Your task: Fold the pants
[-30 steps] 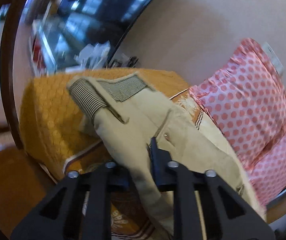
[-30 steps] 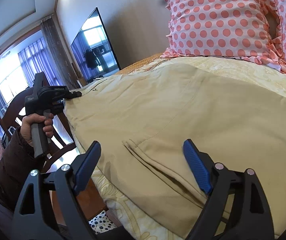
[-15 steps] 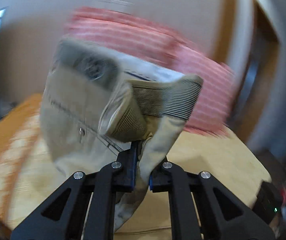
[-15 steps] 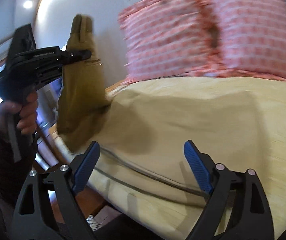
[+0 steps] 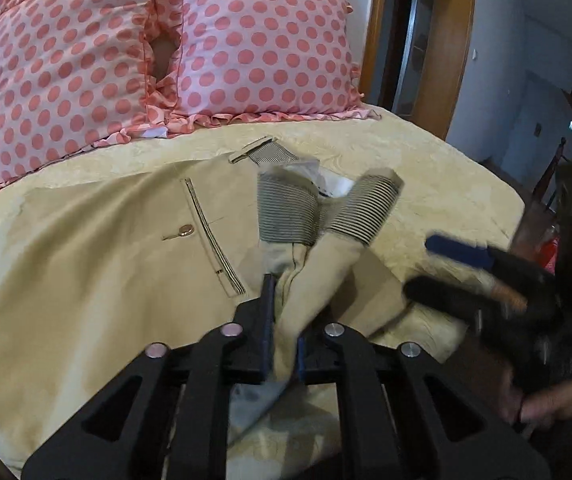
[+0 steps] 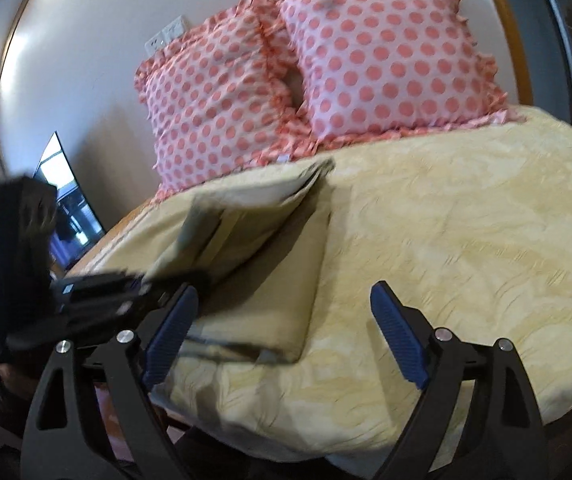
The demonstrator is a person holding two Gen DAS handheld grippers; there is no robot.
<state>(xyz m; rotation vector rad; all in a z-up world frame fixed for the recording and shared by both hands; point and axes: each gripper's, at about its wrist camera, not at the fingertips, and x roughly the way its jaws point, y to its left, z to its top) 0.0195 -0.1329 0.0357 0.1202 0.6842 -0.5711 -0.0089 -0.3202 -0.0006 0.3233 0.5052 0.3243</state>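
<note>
My left tool (image 5: 281, 344) is pinching a bunched fold of the pants (image 5: 97, 280) near the striped waistband (image 5: 286, 212), its jaws pressed tight on the cloth. The pants lie on the bed (image 5: 446, 200), spread toward its left edge, with the buttoned back pocket (image 5: 209, 240) facing up. The gripped waist section is held up and doubled over the rest of the garment.

My right tool (image 6: 281, 328) is spread wide and holds nothing; it hangs above the near edge of the bed, just right of the pants (image 6: 277, 280). It also appears, blurred, at the right of the left view.

Two dotted pink pillows (image 5: 165, 48) stand at the head of the bed, against the wall (image 6: 85, 60).
</note>
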